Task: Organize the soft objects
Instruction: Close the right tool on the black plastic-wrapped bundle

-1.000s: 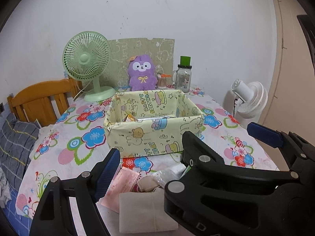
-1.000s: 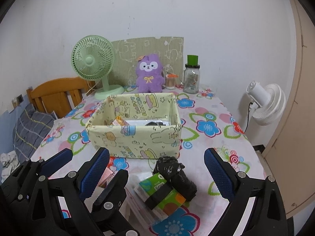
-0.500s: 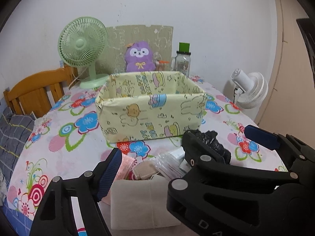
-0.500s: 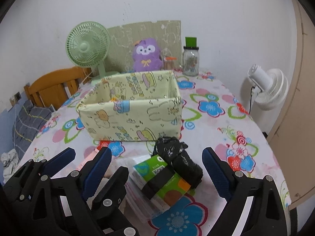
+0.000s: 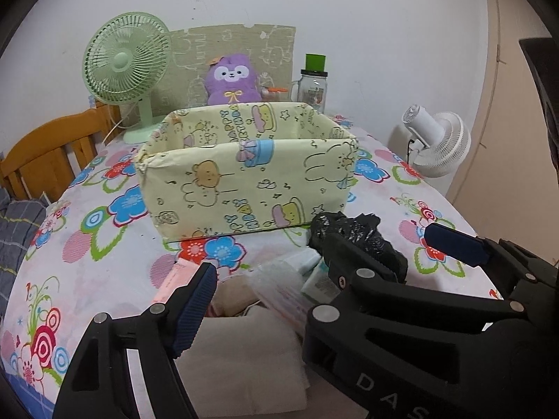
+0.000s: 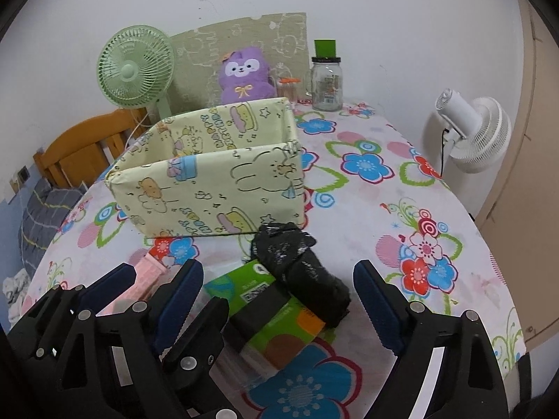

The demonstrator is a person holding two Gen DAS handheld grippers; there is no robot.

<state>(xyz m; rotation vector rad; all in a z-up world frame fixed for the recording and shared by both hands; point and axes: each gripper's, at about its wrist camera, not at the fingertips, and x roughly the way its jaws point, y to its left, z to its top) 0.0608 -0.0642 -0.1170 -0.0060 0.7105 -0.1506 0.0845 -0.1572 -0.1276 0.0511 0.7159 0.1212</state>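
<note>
Both grippers low over the soft stuff at the near edge of the floral table (image 6: 367,209). Right gripper (image 6: 277,300) spread wide, nothing pinched, straddling a black crumpled bag (image 6: 300,265) lying partly on a green tissue pack (image 6: 276,317). Left gripper (image 5: 321,269) also spread, empty, above a beige folded cloth (image 5: 244,359), w/ a pink packet (image 5: 174,276) just beside its left finger. Yellow cartoon-print box (image 5: 244,181) right behind the pile, open top. Green fan (image 6: 134,68), purple plush (image 6: 244,73) & glass jar (image 6: 326,80) at the back by the wall.
</note>
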